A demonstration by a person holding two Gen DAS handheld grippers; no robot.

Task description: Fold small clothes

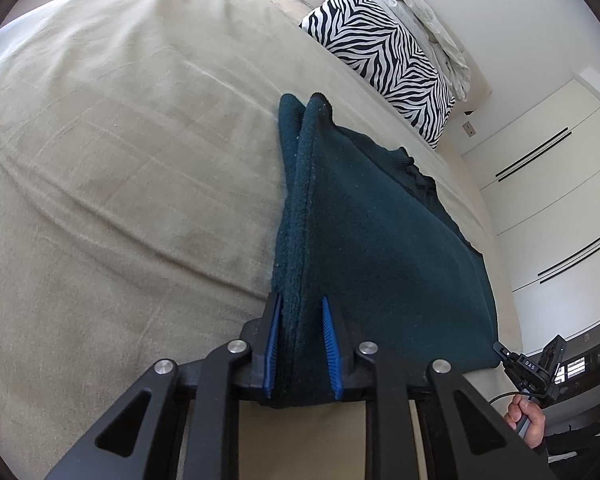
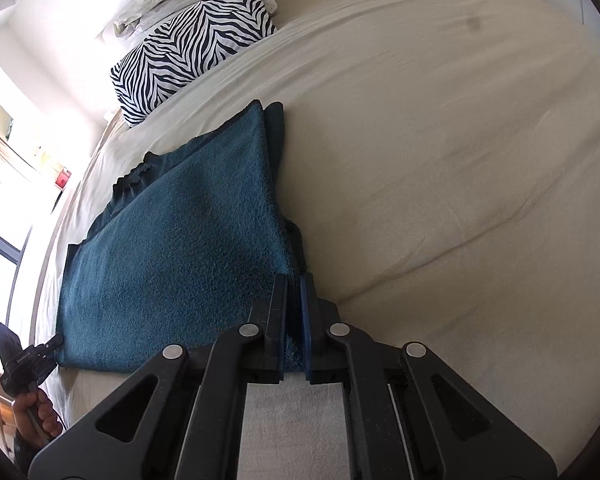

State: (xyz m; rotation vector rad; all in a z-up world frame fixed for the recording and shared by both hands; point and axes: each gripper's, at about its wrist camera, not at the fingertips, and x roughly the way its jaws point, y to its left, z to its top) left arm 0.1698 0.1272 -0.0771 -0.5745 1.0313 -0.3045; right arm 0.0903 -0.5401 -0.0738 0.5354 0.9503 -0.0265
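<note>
Teal terry cloth [image 1: 380, 240] lies doubled over on my beige bedsheet [image 1: 120, 160], below the zebra-print pillow [image 1: 384, 56]; left gripper [image 1: 300, 316] and right gripper [image 2: 294, 292] are both pinched down on its near edge

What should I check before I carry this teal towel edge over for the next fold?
1. Left gripper grip: blue pads sit either side of the folded dark teal terry towel, with a gap at the right pad. Cannot tell if firm.
2. Right gripper grip: clamped narrowly on the towel's edge. Ok.
3. Layers aligned: two edges run side by side to the far corner. Ok.
4. Far end of the towel: bunched dark folds. Not ok.
5. Landing area: beige bedsheet shows only soft creases. Ok.
6. Zebra-striped pillow: apart from the towel. Ok.
</note>
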